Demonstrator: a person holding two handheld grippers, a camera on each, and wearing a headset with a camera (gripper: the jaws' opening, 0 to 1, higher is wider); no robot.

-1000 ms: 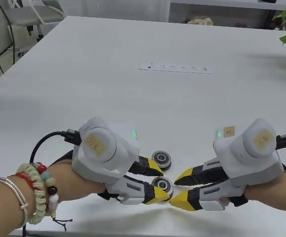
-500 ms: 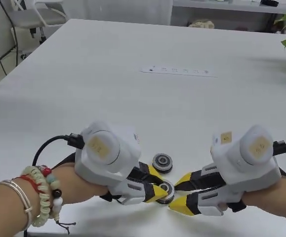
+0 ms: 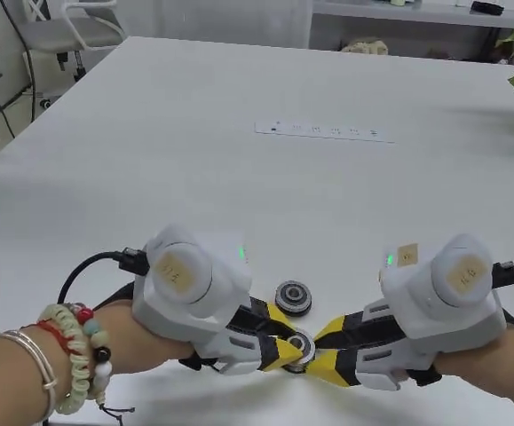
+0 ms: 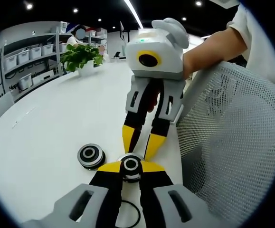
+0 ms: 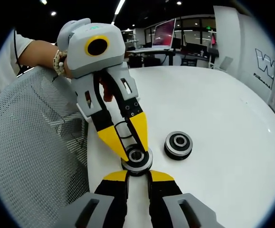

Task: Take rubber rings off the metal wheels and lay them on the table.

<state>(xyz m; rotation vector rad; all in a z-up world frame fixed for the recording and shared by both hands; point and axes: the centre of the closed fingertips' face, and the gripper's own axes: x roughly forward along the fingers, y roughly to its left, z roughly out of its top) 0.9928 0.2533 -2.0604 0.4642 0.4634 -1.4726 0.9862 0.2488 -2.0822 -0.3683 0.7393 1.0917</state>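
Rubber peels best if the left gripper [image 3: 287, 341], clamped on the near wheel [image 5: 137, 159], holds firm while the right gripper [image 5: 138, 176] (jaws nearly closed, grip unclear) tugs outward

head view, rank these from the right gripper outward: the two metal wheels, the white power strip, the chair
From the right gripper:
1. near wheel, right at its tips.
2. second wheel, just beyond, lying on the table.
3. power strip, far out, mid-table.
4. chair, past the table's far left corner.

Table [image 3: 239, 177] ahead free; second wheel [image 3: 293, 296] just beside jaws; flat strip [image 3: 323, 131], perhaps power strip, well beyond
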